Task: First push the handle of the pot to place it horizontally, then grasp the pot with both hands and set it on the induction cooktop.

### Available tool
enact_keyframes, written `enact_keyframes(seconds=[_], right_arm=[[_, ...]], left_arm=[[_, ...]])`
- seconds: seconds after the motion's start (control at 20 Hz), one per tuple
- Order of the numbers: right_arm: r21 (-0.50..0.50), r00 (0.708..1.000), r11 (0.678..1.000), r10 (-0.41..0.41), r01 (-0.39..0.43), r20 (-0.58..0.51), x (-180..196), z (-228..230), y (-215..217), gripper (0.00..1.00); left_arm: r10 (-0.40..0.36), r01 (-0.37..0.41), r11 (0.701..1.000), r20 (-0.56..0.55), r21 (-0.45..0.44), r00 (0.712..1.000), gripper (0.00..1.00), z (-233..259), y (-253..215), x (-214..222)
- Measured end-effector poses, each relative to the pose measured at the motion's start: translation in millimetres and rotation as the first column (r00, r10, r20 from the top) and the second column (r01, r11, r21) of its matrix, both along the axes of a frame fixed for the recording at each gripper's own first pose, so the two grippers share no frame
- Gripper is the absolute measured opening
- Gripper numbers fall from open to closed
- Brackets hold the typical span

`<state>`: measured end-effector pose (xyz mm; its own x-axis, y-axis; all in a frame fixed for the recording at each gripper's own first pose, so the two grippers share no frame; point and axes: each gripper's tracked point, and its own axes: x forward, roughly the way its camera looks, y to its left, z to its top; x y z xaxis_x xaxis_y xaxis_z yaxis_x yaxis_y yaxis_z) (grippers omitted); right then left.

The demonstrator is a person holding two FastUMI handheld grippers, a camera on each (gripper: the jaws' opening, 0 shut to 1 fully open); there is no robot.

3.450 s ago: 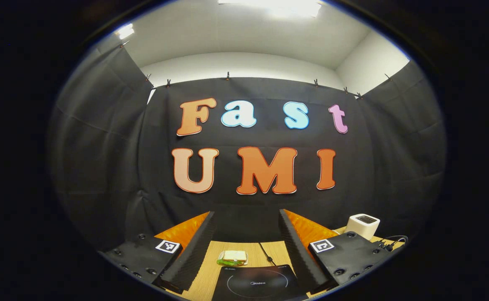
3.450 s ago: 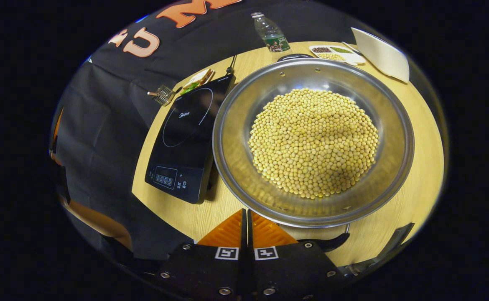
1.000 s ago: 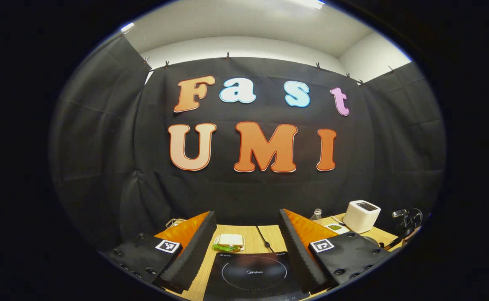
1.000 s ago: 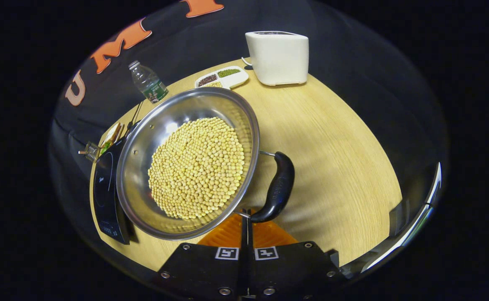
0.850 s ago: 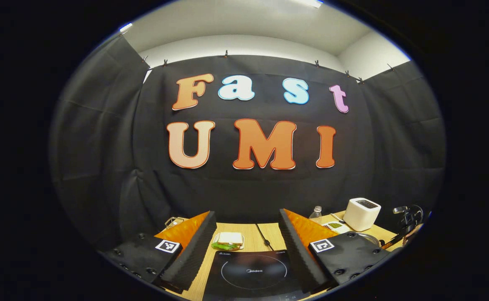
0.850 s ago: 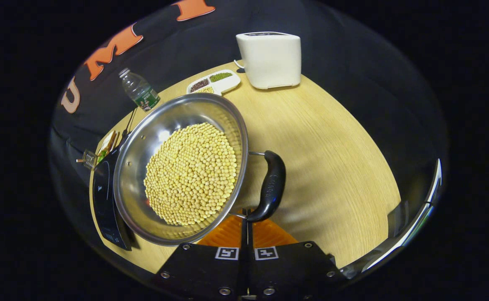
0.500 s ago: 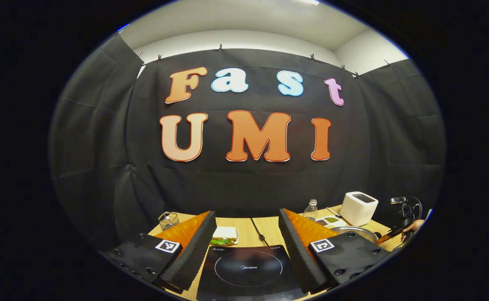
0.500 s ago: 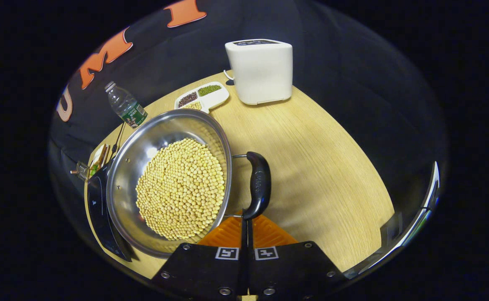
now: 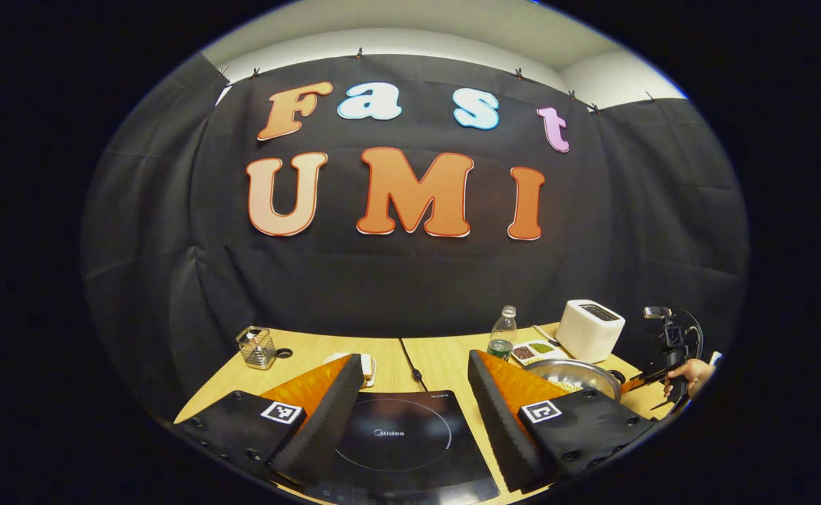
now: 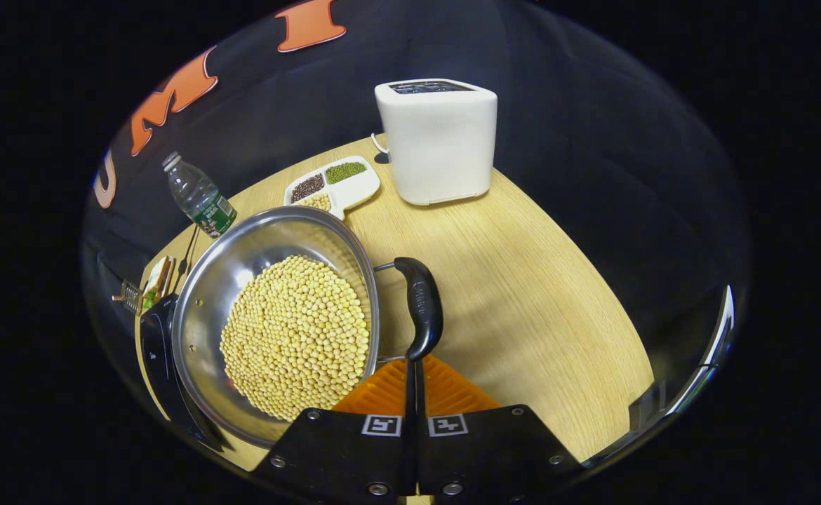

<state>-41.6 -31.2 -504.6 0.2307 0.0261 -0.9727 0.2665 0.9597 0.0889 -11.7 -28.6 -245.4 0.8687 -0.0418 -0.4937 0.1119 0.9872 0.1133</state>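
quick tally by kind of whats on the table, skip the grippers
pot of beans: 1
induction cooktop: 1
toaster: 1
water bottle: 1
divided dish of beans: 1
wire basket: 1
sandwich: 1
total: 7

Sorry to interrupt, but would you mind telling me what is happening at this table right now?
A person is working with two handheld tools. The right tool, its fingers closed together, has its tip at the near end of the black handle of a steel pot filled with yellow beans, pushing that handle. The pot sits on the wooden table, right beside the induction cooktop, not on it yet. The left tool is open and hovers above the cooktop, holding nothing.
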Motion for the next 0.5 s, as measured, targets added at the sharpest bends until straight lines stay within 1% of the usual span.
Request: enact_keyframes(seconds=[0.3, 0.45, 0.5], right_arm=[[-0.012, 0.999, 1.0, -0.004, 0.004, 0.048, 24.4, -6.0, -3.5, 0.0], [0.01, 0.997, 1.0, -0.011, 0.011, 0.074, 31.5, -8.5, -5.7, 0.0], [0.028, 0.996, 0.999, -0.033, 0.031, 0.087, 35.1, -8.2, -7.8, 0.0]], left_arm=[[-0.023, 0.022, 1.0, -0.093, -0.011, 0.995, 0.98, -45.9, -23.5, -1.8], [-0.033, 0.028, 0.999, -0.145, -0.037, 0.989, 0.98, -70.0, -37.1, -4.5], [-0.034, 0.028, 0.999, -0.162, -0.043, 0.986, 0.96, -77.5, -41.3, -5.0]])
